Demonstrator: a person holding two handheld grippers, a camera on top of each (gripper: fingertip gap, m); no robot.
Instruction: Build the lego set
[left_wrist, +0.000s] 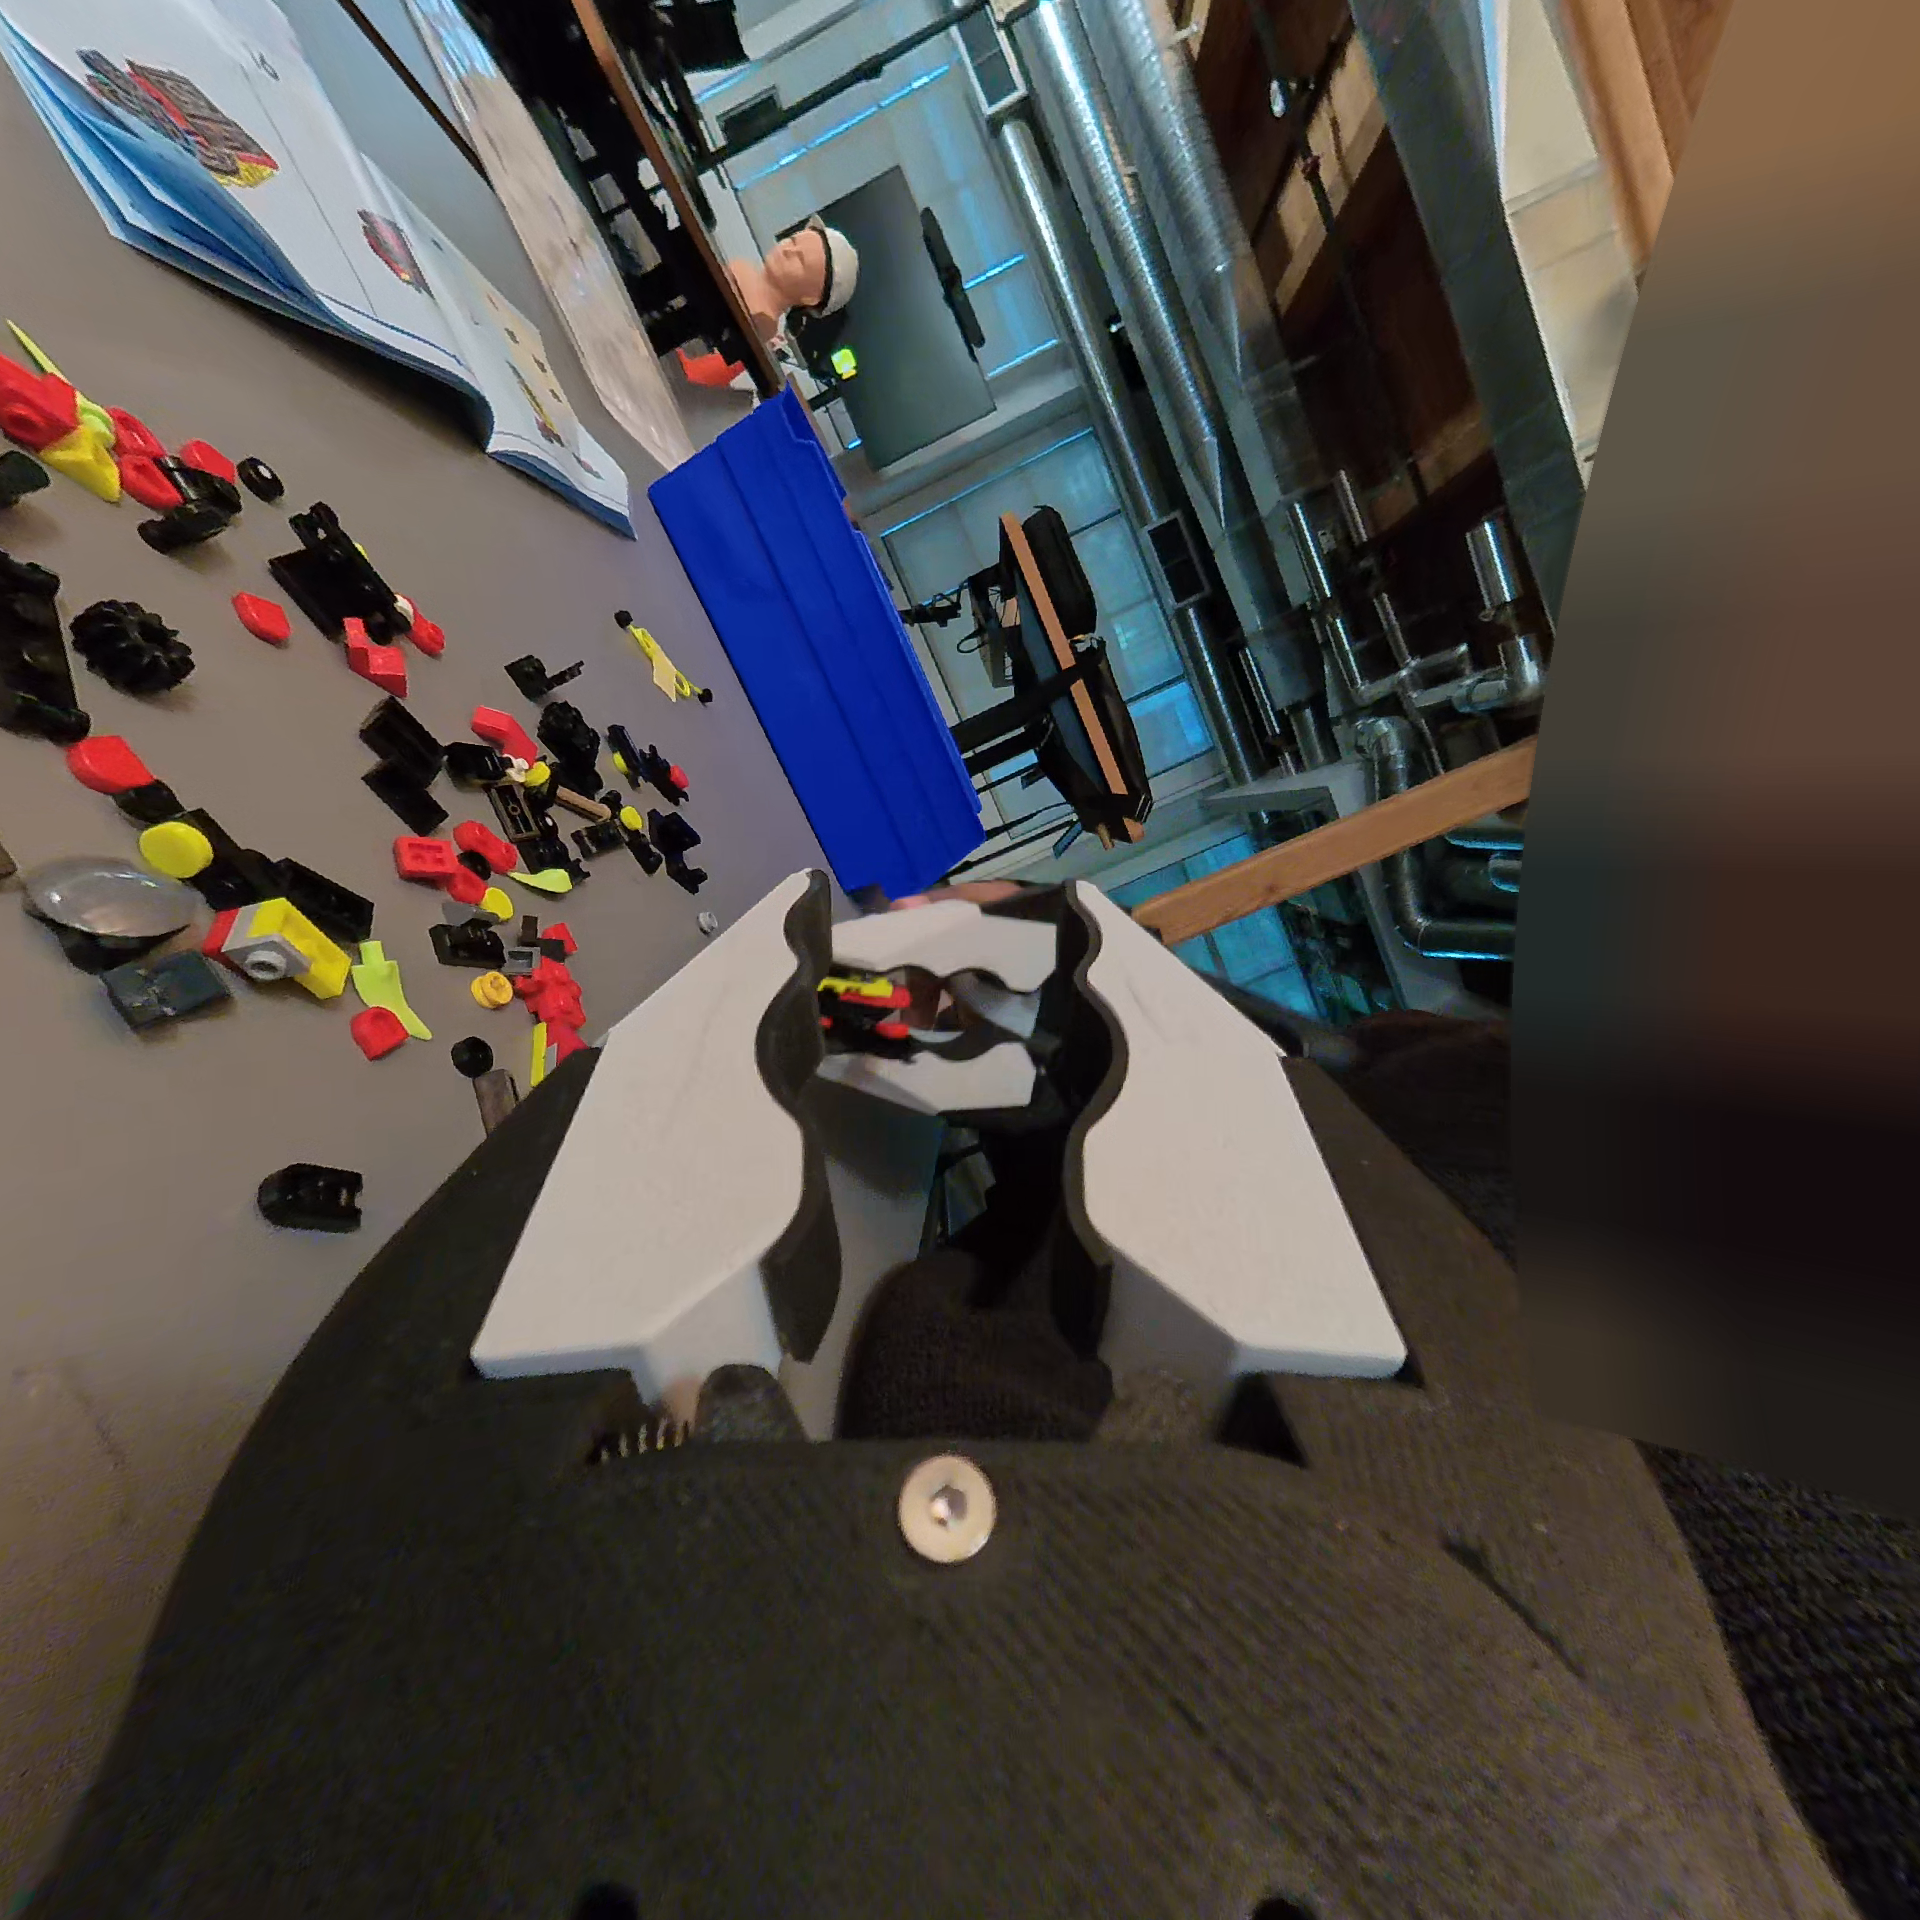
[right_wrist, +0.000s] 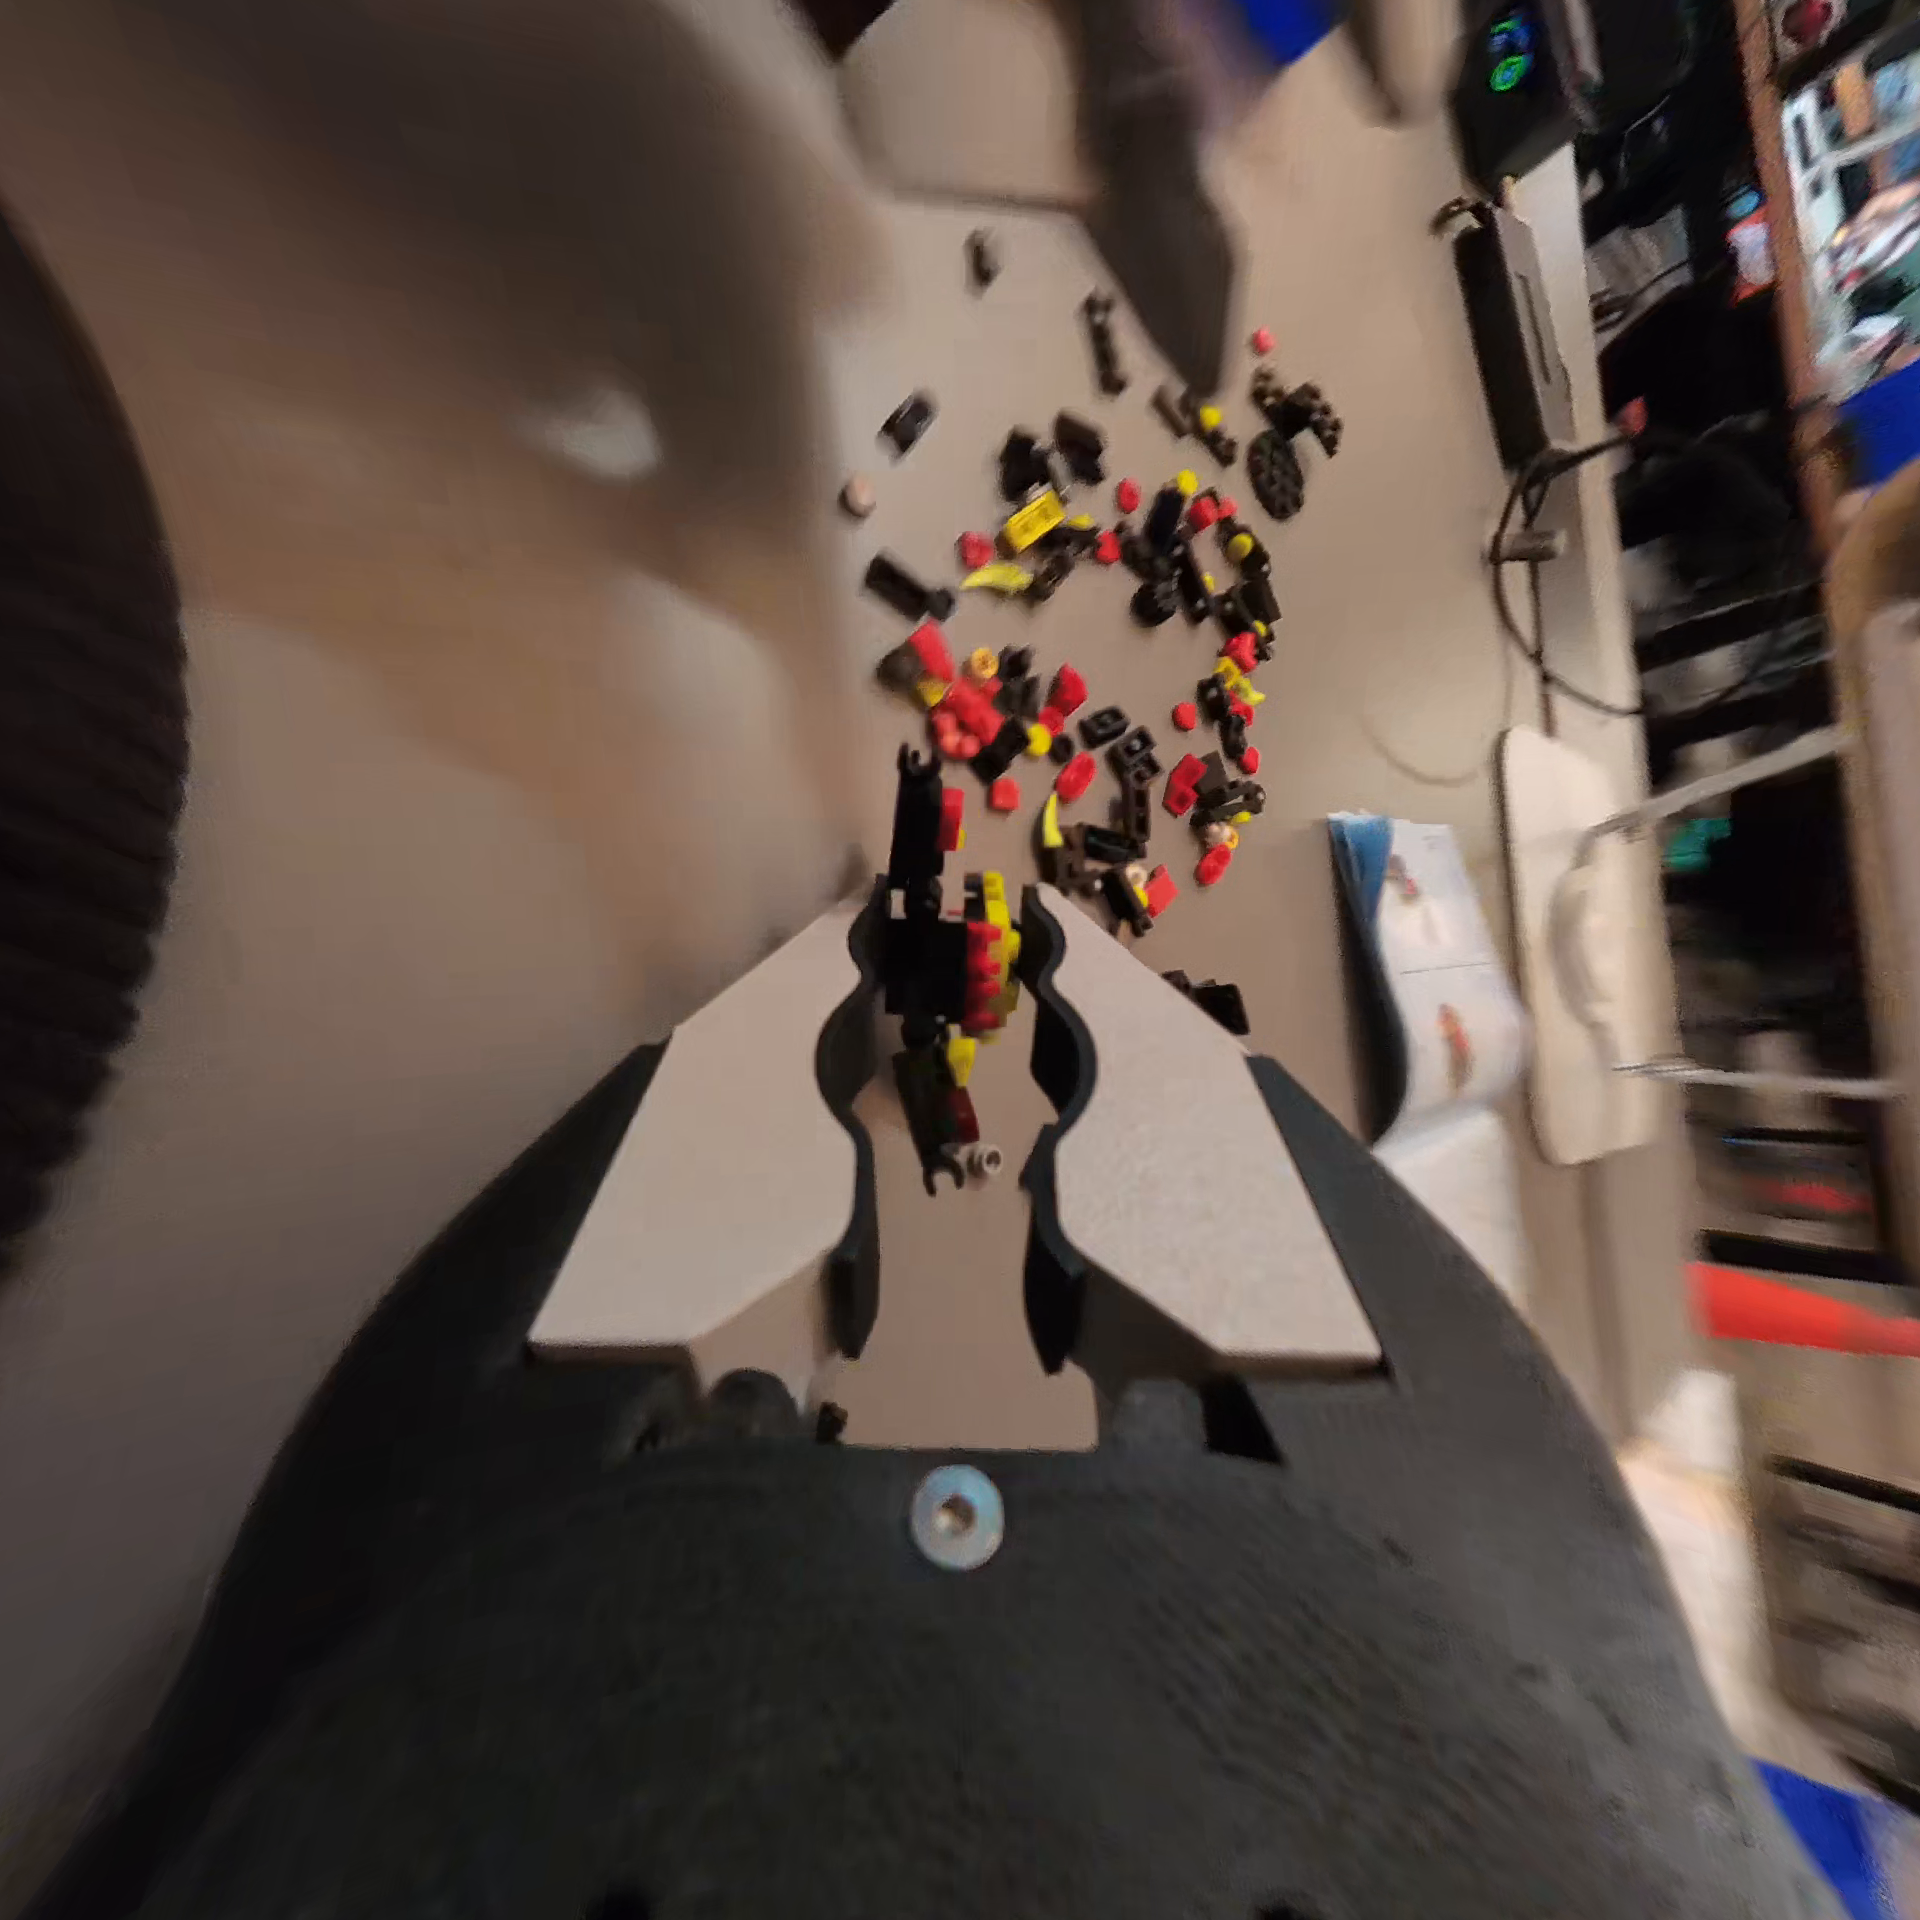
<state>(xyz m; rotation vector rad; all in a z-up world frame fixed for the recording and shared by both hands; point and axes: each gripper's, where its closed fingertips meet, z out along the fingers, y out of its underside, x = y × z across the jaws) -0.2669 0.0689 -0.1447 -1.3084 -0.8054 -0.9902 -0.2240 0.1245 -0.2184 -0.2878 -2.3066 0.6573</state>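
In the right wrist view my right gripper (right_wrist: 956, 899) is shut on a small black, red and yellow lego assembly (right_wrist: 951, 966), held above the table; the view is motion-blurred. In the left wrist view my left gripper (left_wrist: 951, 888) is open with nothing between its fingers. Through its gap I see the right gripper (left_wrist: 883, 1003) just ahead, holding the lego assembly (left_wrist: 862, 1003). Many loose red, black and yellow lego pieces (left_wrist: 416, 790) lie on the grey table (left_wrist: 156, 1299); they also show in the right wrist view (right_wrist: 1122, 623).
An open instruction booklet (left_wrist: 312, 218) lies at the far side of the table, also in the right wrist view (right_wrist: 1434, 956). A blue bin (left_wrist: 821, 644) stands beyond the pieces. A single black brick (left_wrist: 310, 1197) lies apart, near my left gripper. Cables and shelves (right_wrist: 1558, 540) line the table's right side.
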